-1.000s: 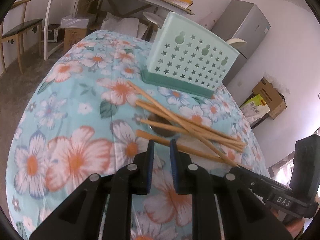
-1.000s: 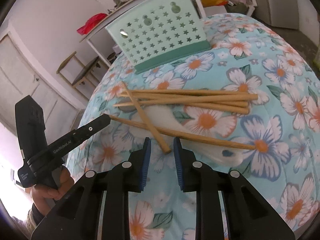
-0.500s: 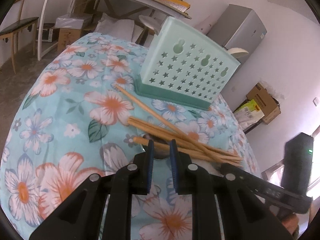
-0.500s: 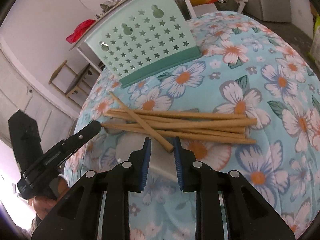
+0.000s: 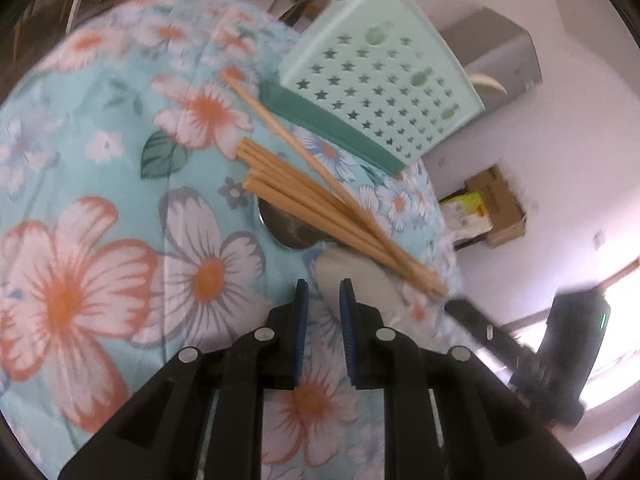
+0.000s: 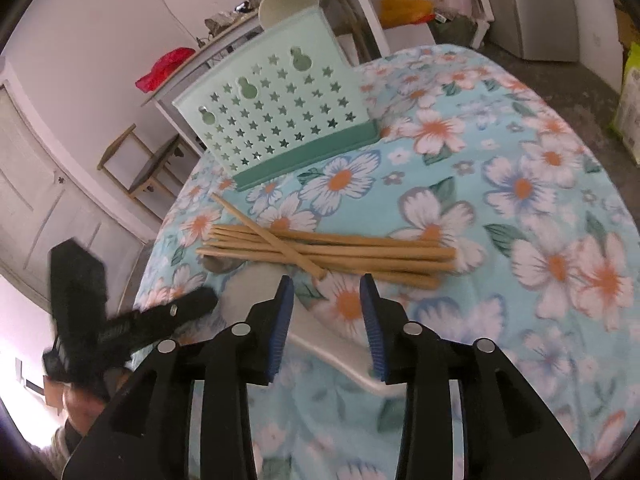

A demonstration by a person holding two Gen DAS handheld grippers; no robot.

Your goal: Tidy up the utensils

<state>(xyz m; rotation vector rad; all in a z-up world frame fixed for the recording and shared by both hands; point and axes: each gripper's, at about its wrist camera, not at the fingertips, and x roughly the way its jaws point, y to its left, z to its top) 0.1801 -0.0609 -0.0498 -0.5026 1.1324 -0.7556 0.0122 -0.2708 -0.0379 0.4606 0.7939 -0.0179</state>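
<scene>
Chopsticks (image 5: 320,204) lie bundled on the floral bench (image 5: 80,240) just ahead of the left gripper (image 5: 323,294), whose jaws stand slightly apart on nothing; the mint holder (image 5: 380,80) stands beyond, with bare cloth to the left. From the right wrist, the right gripper (image 6: 326,290) has its jaws opening, empty, above a white spoon (image 6: 332,344), chopsticks (image 6: 340,252) just ahead, holder (image 6: 276,116) farther, and open cloth to the right.

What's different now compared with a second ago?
The right gripper has come closer to the chopsticks, and its jaws are opening with nothing held between them. The left gripper tilted and dropped nearer the table, jaws as narrow as before and empty. The chopsticks, the spoons beneath them and the green holder have not moved.
</scene>
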